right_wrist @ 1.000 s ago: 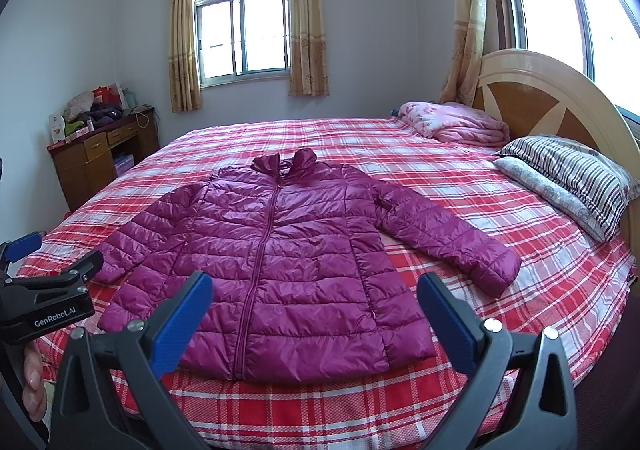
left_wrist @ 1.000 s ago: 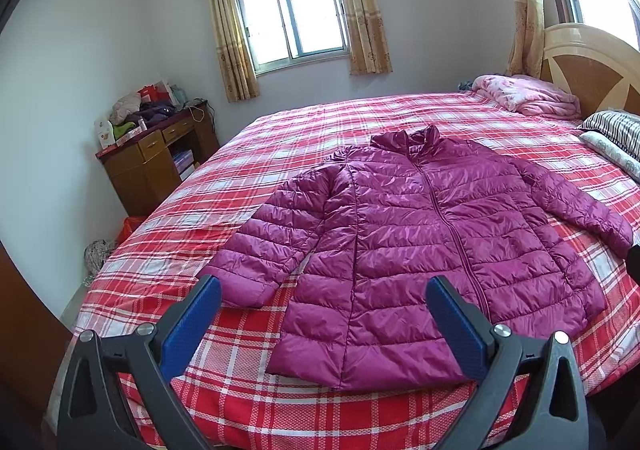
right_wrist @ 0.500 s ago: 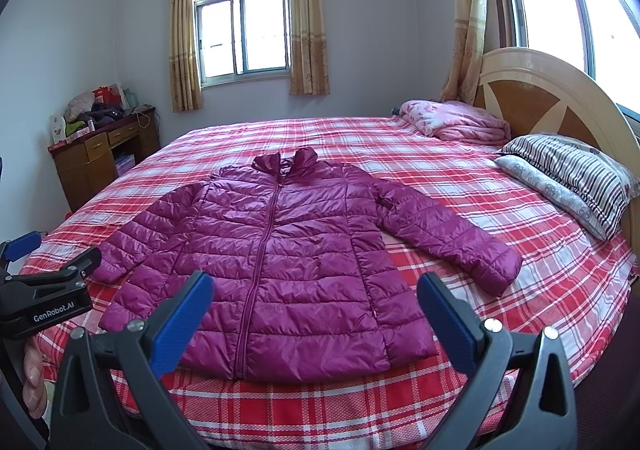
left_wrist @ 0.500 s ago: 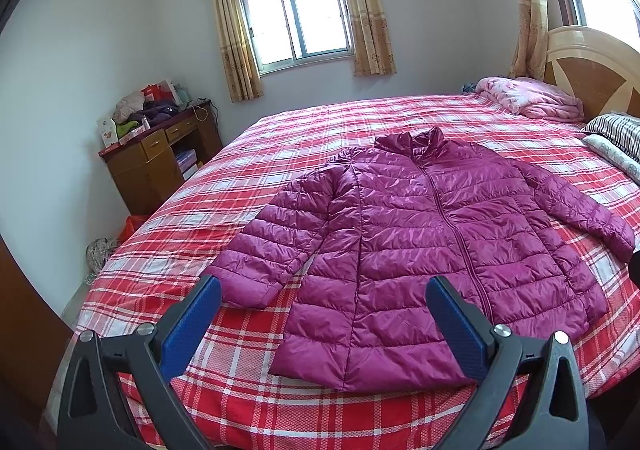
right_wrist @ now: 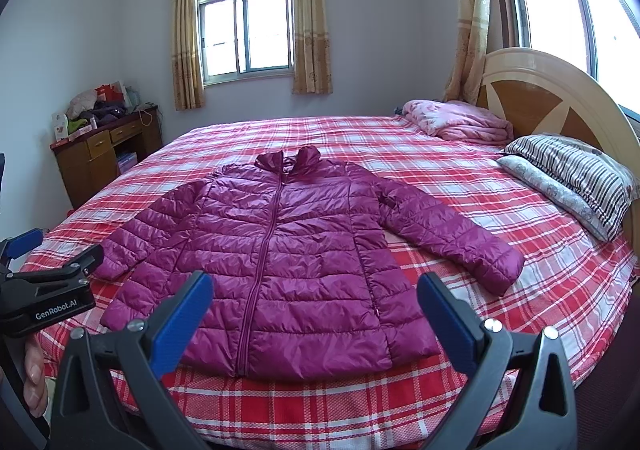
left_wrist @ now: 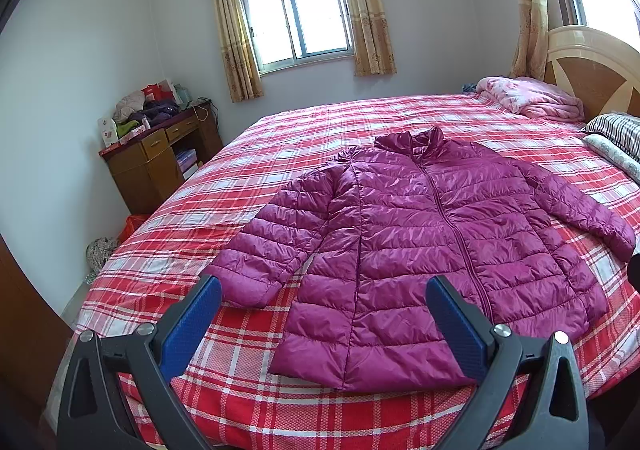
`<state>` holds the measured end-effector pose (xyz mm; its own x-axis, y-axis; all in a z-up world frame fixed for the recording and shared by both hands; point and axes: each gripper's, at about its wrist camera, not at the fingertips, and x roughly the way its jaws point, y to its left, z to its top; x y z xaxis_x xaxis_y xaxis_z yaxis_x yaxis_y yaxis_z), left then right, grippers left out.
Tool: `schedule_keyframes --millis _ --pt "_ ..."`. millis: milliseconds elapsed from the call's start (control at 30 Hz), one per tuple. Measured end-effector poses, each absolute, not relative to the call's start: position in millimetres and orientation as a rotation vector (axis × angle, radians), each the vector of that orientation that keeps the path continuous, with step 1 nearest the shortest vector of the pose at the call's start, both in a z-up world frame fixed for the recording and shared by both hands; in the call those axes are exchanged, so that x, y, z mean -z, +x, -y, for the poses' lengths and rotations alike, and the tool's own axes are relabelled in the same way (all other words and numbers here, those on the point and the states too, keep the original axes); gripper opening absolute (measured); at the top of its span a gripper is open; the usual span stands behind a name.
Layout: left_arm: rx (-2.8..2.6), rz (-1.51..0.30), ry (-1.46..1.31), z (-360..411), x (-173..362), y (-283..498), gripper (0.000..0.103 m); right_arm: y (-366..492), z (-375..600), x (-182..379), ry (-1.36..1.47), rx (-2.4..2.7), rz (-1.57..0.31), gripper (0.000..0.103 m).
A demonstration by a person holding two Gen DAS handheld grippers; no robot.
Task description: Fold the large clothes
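A glossy magenta quilted down jacket (right_wrist: 280, 266) lies flat, front side up, on the red-and-white plaid bed cover (right_wrist: 460, 174), near the foot edge of the bed. The central zipper is closed and the stand-up collar points toward the far window. Both sleeves are spread outward and angled down; the cuffs rest on the cover. The horizontal quilting shows light creasing.

The left gripper (left_wrist: 324, 318) hovers above the bed edge, jaws released and wide apart, holding nothing. The right gripper (right_wrist: 316, 310) is likewise spread and empty, clear of the jacket hem. A striped pillow (right_wrist: 576, 178) lies beside the wooden headboard (right_wrist: 552, 106).
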<state>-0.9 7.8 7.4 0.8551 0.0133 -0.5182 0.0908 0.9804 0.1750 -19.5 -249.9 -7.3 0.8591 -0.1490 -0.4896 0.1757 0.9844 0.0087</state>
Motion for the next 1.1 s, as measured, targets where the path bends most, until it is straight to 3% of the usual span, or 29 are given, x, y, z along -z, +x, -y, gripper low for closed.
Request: schedule_keyframes --millis 1100 --pt "0.034 -0.560 0.201 -8.3 -1.2 1.8 0.102 -18.7 253.2 13.3 0.076 0.159 -0.527 0.103"
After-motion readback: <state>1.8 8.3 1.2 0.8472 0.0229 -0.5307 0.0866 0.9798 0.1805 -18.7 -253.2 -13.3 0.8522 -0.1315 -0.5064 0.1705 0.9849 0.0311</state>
